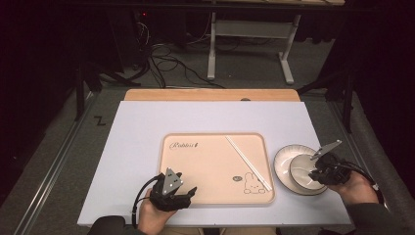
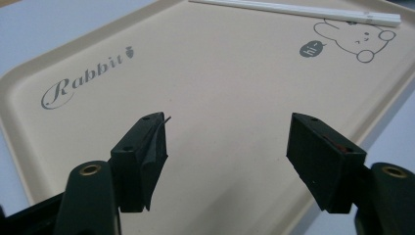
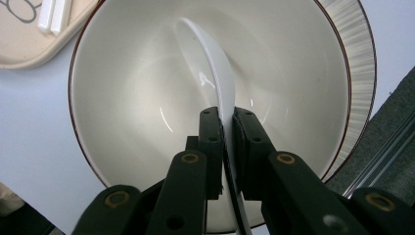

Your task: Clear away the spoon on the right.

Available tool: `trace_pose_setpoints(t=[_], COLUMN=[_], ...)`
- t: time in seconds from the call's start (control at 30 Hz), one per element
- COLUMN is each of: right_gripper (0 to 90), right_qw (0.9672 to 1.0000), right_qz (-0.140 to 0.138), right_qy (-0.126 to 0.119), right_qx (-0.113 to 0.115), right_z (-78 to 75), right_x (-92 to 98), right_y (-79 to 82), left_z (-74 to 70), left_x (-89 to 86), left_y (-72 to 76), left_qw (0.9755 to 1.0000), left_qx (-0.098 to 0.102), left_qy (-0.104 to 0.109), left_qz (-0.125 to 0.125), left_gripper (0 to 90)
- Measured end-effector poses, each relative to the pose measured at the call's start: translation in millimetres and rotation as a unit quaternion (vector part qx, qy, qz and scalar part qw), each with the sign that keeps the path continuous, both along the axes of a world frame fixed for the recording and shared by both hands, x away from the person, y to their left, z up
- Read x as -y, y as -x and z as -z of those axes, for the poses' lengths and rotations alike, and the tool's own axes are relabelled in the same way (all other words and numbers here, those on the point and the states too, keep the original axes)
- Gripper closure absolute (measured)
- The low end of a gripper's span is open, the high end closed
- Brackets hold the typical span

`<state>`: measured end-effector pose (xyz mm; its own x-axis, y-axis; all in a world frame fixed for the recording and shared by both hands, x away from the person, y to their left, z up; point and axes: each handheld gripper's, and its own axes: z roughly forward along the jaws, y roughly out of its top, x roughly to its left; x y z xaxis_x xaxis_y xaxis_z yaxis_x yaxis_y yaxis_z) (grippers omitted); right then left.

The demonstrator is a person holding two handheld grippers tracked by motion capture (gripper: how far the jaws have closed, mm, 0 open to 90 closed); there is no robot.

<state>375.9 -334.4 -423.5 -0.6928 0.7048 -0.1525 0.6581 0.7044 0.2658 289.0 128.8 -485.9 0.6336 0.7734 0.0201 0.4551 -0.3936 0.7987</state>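
The left gripper [image 1: 172,192], matte black plastic with blocky pads, hangs over the near left part of the tray [image 1: 172,142]; its jaws stand wide apart with nothing between them. The tray is a smooth beige rounded rectangle with a raised lip, printed with "Rabbit" lettering and a line-drawn rabbit, and most of its flat middle lies bare. A pair of white chopsticks [image 1: 247,162] lies slantwise across its right part, ending close to the rabbit. Just beyond the tray's right edge stands a glossy white bowl [image 1: 288,155] on a ribbed plate [image 3: 353,39], near the right side of the pale table [image 1: 137,132]. In the bowl lies a white ceramic spoon [image 3: 211,63], smooth and curved. The right gripper [image 3: 227,128] has its jaws pressed together on the spoon's handle, above the bowl's near rim
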Motion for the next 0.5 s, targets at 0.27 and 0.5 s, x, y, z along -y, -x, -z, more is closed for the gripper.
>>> trace_pose_setpoints(t=[0.27,0.5], right_gripper=[84.7,84.9], right_qw=[0.9999,0.9996], right_qz=[-0.002,0.008], right_qy=[0.010,0.002], right_qx=[0.010,0.026], right_z=[-0.3,-8.3], right_x=[-1.6,1.8], right_y=[1.6,6.6], left_z=[0.8,0.0], left_x=[0.0,-1.8], left_y=[-2.4,-6.1], left_qw=[1.0000,0.9998], left_qx=[-0.001,-0.014], left_qy=[0.000,-0.008], left_qz=[0.000,-0.010], left_gripper=[31.7,33.5])
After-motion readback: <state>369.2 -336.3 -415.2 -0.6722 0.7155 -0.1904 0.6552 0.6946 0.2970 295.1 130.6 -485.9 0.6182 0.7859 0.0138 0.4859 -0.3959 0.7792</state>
